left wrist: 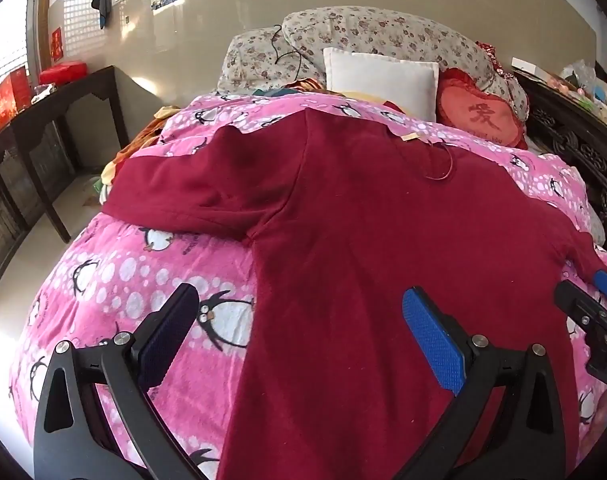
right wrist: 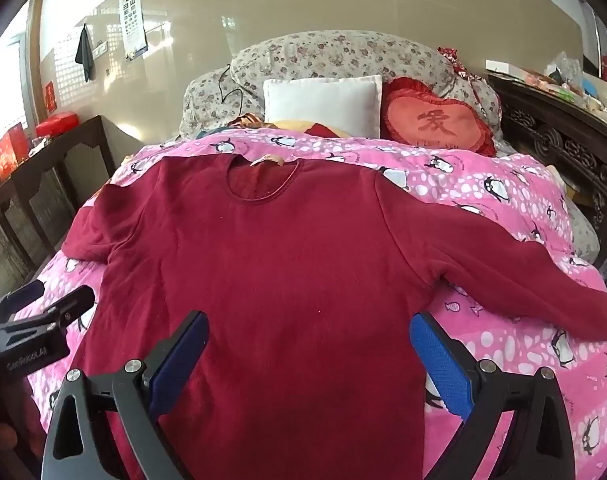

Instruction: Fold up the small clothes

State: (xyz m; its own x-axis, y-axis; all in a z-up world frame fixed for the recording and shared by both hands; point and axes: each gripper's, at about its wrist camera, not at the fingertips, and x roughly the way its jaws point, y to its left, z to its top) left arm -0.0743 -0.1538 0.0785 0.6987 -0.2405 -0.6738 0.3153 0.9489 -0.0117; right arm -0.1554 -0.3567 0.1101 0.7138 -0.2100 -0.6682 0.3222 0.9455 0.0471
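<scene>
A dark red long-sleeved top [right wrist: 271, 264] lies flat, front up, on a pink penguin blanket [right wrist: 503, 360], collar at the far end and both sleeves spread outward. It also shows in the left wrist view [left wrist: 363, 248]. My left gripper [left wrist: 303, 320] is open and empty above the top's left side edge, near the hem. My right gripper [right wrist: 307, 344] is open and empty above the lower middle of the top. Each gripper shows at the edge of the other's view: the right one [left wrist: 591, 300] and the left one [right wrist: 43, 312].
The blanket [left wrist: 135, 288] covers a bed. A white pillow [right wrist: 323, 104], a red heart cushion [right wrist: 435, 120] and floral bedding [right wrist: 343, 56] lie at the head. A dark wooden table [left wrist: 55, 120] stands left of the bed. A carved dark cabinet [right wrist: 563, 136] stands right.
</scene>
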